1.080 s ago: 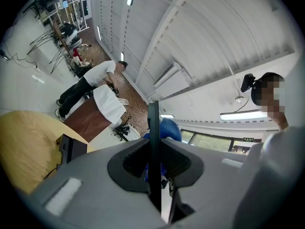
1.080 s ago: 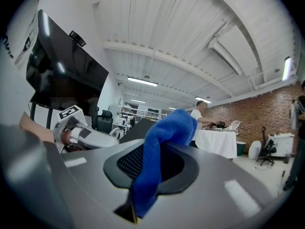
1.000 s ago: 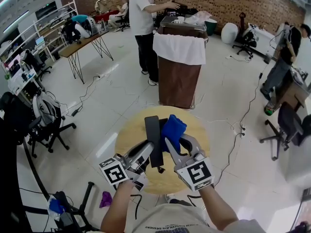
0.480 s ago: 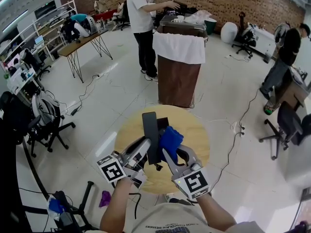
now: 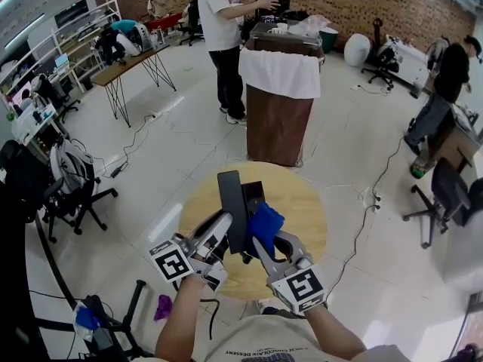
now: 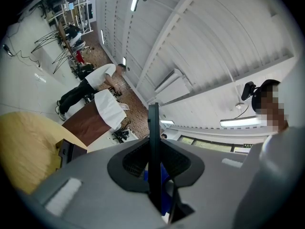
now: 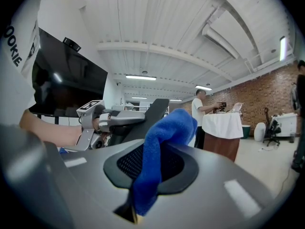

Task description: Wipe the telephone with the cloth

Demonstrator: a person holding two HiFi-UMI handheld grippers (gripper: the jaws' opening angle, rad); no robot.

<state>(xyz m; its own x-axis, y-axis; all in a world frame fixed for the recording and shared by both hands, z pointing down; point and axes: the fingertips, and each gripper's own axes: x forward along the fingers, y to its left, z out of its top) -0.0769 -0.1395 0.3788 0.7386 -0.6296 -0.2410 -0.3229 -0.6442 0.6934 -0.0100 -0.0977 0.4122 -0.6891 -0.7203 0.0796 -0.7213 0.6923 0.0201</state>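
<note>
Left gripper point(image 5: 223, 231) clamped on the lower part of the black telephone handset point(image 5: 233, 206), thin edge between jaws, handset raised over the round wooden table point(image 5: 306, 202). Right gripper point(image 5: 270, 240) closed on the blue cloth point(image 5: 265, 221); cloth appears to touch handset's right face

Handset: rigid, light, smooth plastic, so it may twist under a hard push. Hold low, wipe gently. Cloth soft, floppy

Nearby: dark box point(image 5: 254, 191) on table just behind handset; cloth-draped stand point(image 5: 278, 104) well apart
</note>
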